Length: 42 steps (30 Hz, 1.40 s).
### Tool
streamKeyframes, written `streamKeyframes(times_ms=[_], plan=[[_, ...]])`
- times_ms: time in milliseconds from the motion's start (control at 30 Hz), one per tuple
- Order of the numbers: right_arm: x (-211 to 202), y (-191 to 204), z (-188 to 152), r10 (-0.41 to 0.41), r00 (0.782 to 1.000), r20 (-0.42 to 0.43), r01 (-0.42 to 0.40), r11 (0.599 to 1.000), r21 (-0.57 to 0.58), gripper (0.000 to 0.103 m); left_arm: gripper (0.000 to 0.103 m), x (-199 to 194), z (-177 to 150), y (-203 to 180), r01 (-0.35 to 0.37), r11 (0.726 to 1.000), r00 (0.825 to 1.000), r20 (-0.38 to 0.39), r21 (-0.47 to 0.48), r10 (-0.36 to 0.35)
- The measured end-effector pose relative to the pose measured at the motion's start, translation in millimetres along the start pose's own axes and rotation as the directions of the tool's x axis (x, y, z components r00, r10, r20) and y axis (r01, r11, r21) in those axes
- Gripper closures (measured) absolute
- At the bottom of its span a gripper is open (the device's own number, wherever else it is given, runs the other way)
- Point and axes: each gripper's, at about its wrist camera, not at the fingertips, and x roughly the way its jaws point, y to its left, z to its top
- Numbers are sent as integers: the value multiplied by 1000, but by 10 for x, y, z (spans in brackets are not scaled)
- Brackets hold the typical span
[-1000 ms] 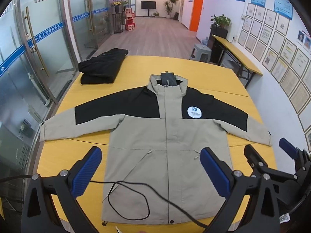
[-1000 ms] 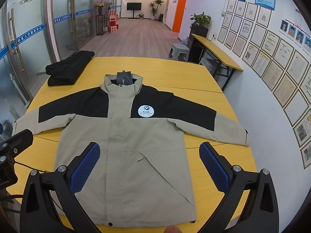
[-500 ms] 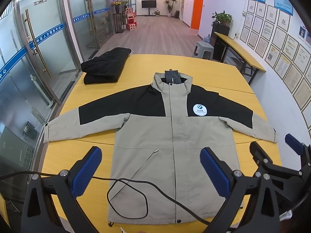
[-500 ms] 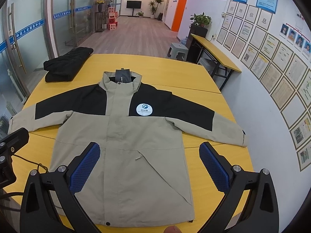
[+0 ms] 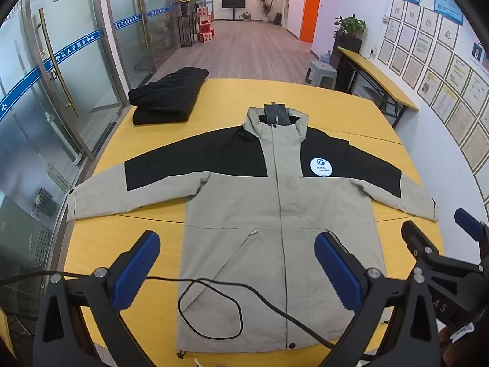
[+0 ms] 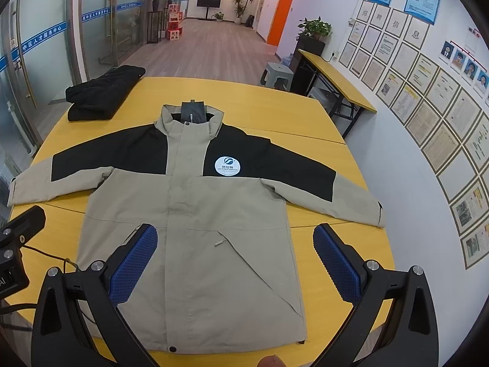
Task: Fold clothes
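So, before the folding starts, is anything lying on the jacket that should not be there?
Yes. A thin black cable lies looped across the lower front of the jacket, near the hem. It could get caught in a fold. Otherwise the jacket lies flat with both sleeves spread on the table.

— Where is the jacket placed?
— Flat on the worktop, collar at the far side, sleeves spread left and right.
— And the folded garment?
— At the far left corner; a cable is looped over the near hem.
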Motion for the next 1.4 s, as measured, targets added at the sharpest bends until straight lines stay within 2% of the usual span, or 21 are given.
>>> streamKeyframes(times_ms=[533, 867, 1133, 1400], plan=[[69, 52, -91, -20, 999, -42, 20, 1000, -10, 0, 0, 284, -54, -65, 21, 999, 998, -55, 44, -18], [475, -46, -138, 5, 995, -101, -4, 1000, 7, 0, 0, 605, -89, -249, -20, 998, 994, -109, 54, 26], [872, -188, -100, 23, 992, -122, -25, 1000, -15, 0, 0, 785, -17, -481, -46, 998, 991, -122, 36, 50], [1080, -278, 6, 46, 993, -113, -52, 997, -51, 0, 0, 1012, 71, -609, -51, 999, 991, -125, 14, 52]])
